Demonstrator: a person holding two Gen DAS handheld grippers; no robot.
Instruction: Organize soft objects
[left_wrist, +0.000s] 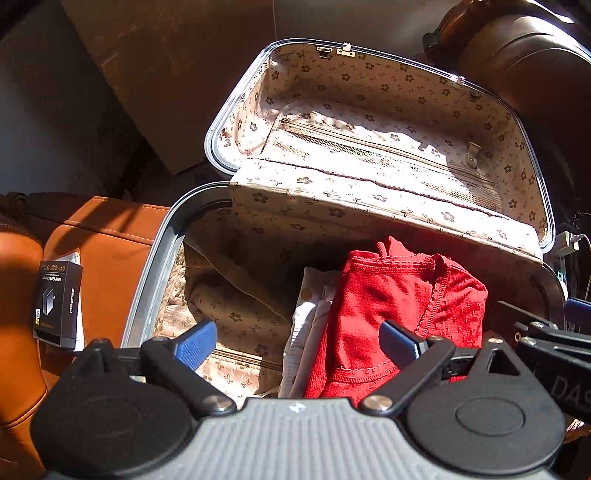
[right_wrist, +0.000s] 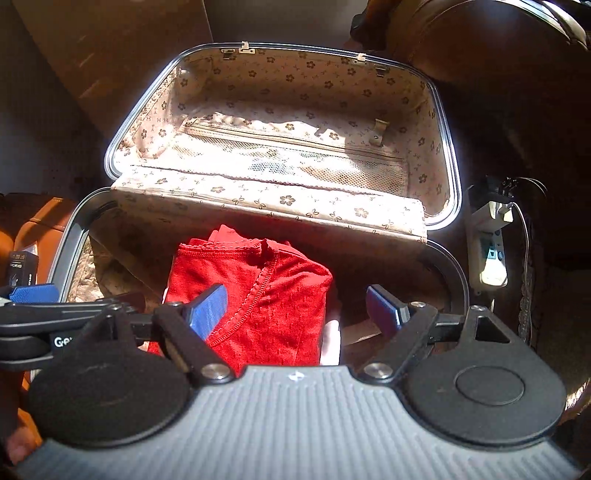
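An open suitcase (left_wrist: 155, 266) (right_wrist: 74, 236) with floral beige lining lies in front of me, its lid standing up behind. Inside the lower half, a folded red knit garment (left_wrist: 399, 306) (right_wrist: 258, 291) rests on top of white folded cloth (left_wrist: 306, 325) (right_wrist: 330, 339). My left gripper (left_wrist: 299, 339) is open above the case, its right finger over the red garment's left edge. My right gripper (right_wrist: 297, 310) is open too, hovering over the garment's right part with nothing between its fingers. Each gripper shows at the edge of the other's view.
An orange leather seat (left_wrist: 103, 258) lies left of the suitcase with a black charger box (left_wrist: 57, 302) on it. A white power strip (right_wrist: 489, 243) with cables sits to the right. Dark brown leather furniture (right_wrist: 498, 48) stands behind the lid. The case's left half (left_wrist: 229, 295) holds only lining.
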